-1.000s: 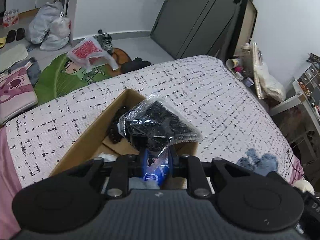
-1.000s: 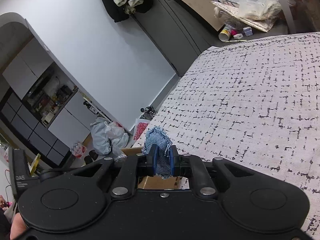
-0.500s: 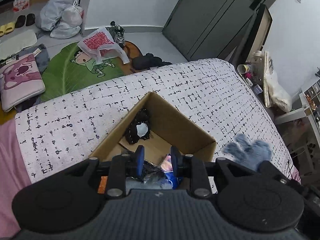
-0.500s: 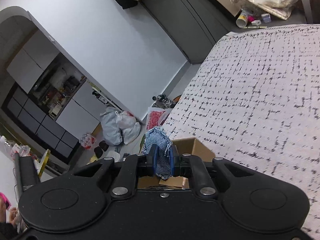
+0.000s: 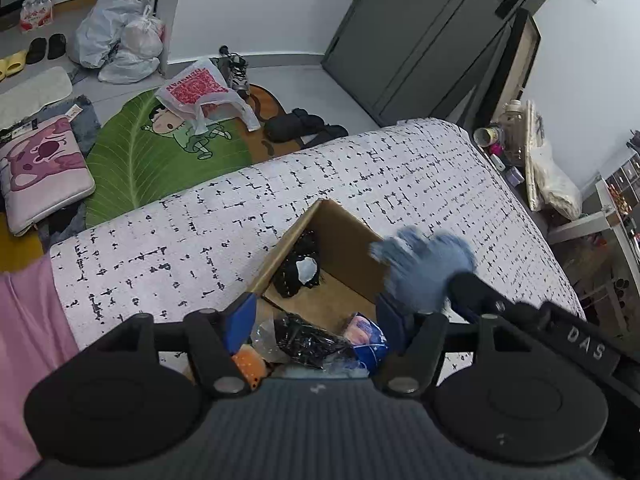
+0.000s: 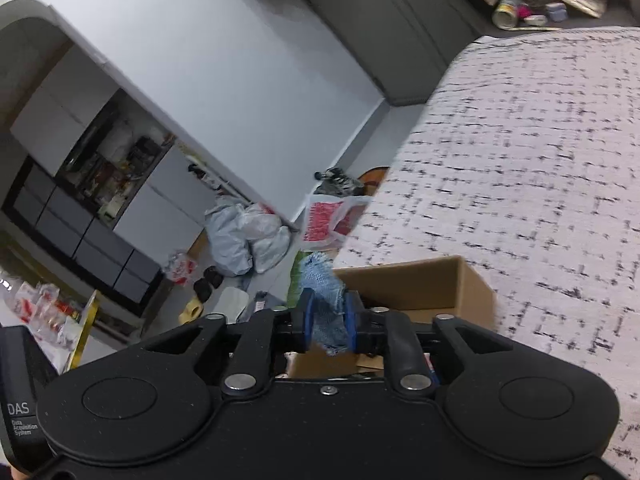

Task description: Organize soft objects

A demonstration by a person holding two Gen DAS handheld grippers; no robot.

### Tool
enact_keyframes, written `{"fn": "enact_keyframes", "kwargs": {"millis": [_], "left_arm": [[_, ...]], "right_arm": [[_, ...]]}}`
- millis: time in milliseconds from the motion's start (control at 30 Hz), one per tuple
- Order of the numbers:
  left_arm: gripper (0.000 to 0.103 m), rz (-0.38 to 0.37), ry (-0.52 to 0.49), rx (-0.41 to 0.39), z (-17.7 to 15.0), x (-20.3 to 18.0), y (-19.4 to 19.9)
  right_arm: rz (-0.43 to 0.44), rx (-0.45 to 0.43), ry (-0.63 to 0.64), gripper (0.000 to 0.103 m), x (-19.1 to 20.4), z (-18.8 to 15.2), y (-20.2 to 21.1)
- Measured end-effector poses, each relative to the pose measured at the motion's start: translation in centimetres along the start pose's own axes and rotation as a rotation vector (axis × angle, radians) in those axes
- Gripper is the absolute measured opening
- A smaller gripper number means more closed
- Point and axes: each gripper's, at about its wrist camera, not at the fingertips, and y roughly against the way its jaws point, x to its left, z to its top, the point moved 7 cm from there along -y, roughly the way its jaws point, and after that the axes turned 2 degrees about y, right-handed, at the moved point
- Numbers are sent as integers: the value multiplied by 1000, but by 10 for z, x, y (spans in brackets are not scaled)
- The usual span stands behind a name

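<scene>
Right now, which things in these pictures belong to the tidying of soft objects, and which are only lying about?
Belong to the job:
- cardboard box on the bed
- blue cloth, held in the right claw
- bagged black item in the box
- left claw, open above the box

Only lying about:
- green leaf rug
- pink cushion
- red-printed plastic bag
- slippers
</scene>
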Motion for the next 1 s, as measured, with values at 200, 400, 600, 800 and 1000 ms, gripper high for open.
{"fn": "enact_keyframes", "kwargs": {"millis": [200,400,600,800,1000], "left_arm": [[74,-43,-40,12,-4,-12,11],[76,-62,-47,22,-17,-25,21],[83,-47,-94,15,-27,-37,36],[89,-39,-146,-9,-37,-48,58],[100,-36,-181,-44,-48,-56,75]], "right_arm": [[-25,-19,51,58,5,0,28],[-111,-39,58,72,-7,-3,67],[-158,-61,61,77,-17,-6,100],[-204,-81,61,84,-23,-11,128],[-238,-105,67,96,-27,-19,159]]}}
